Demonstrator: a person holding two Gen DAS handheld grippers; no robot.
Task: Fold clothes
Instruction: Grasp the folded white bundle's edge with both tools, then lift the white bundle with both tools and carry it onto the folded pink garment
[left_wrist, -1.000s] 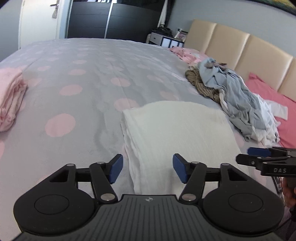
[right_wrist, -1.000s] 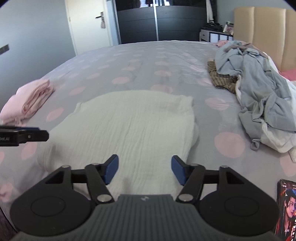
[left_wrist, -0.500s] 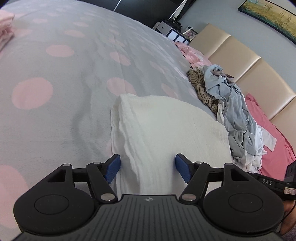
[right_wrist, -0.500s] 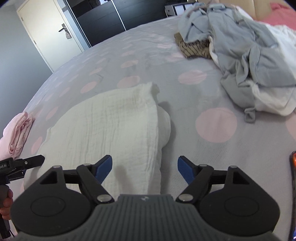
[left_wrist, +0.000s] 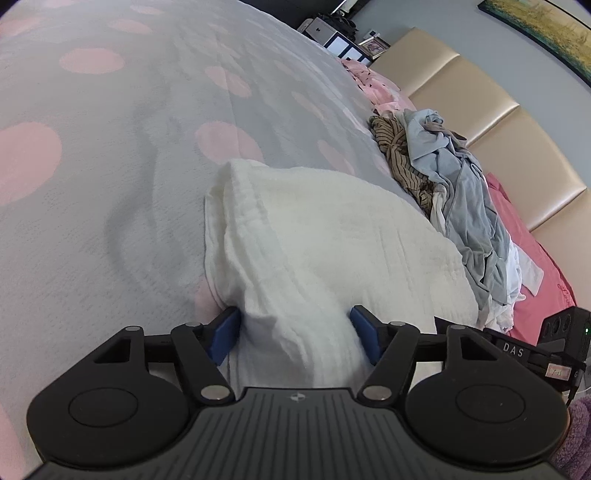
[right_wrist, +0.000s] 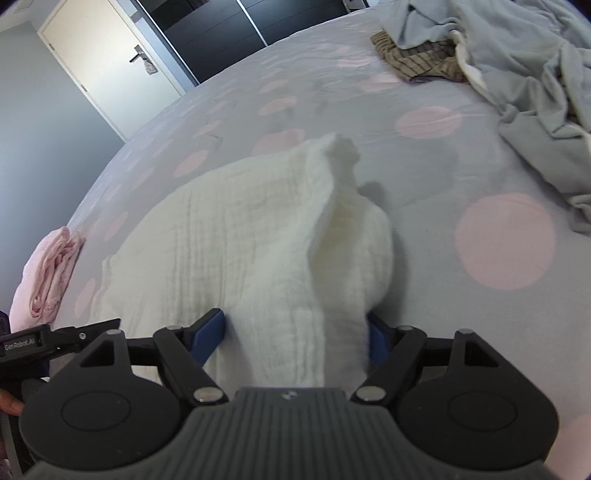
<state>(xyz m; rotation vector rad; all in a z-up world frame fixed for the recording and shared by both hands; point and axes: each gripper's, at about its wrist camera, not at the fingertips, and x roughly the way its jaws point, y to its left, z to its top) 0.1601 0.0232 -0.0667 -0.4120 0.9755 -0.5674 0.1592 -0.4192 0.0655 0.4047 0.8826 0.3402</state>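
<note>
A folded white cloth (left_wrist: 332, 229) lies on the grey bedspread with pink dots (left_wrist: 110, 184). My left gripper (left_wrist: 294, 332) straddles its near left corner, jaws closing. The fabric bunches into a ridge between the blue pads (left_wrist: 225, 332), which touch it on both sides. In the right wrist view the same cloth (right_wrist: 240, 229) has its near right corner between the closing jaws of my right gripper (right_wrist: 291, 330). A raised fold fills that gap and covers part of the right pad. Each gripper shows at the edge of the other's view.
A heap of unfolded grey, striped and white clothes (left_wrist: 458, 177) lies to the right by the beige headboard (left_wrist: 498, 122) and a pink pillow (left_wrist: 528, 251). A folded pink garment (right_wrist: 48, 273) sits at the bed's left edge. A white door (right_wrist: 110, 62) and dark wardrobe stand beyond.
Both grippers have come down and forward onto the cloth's near corners, and both wrists have rolled. The jaws have narrowed and the flat fabric now stands up in a ridge between each pair.
</note>
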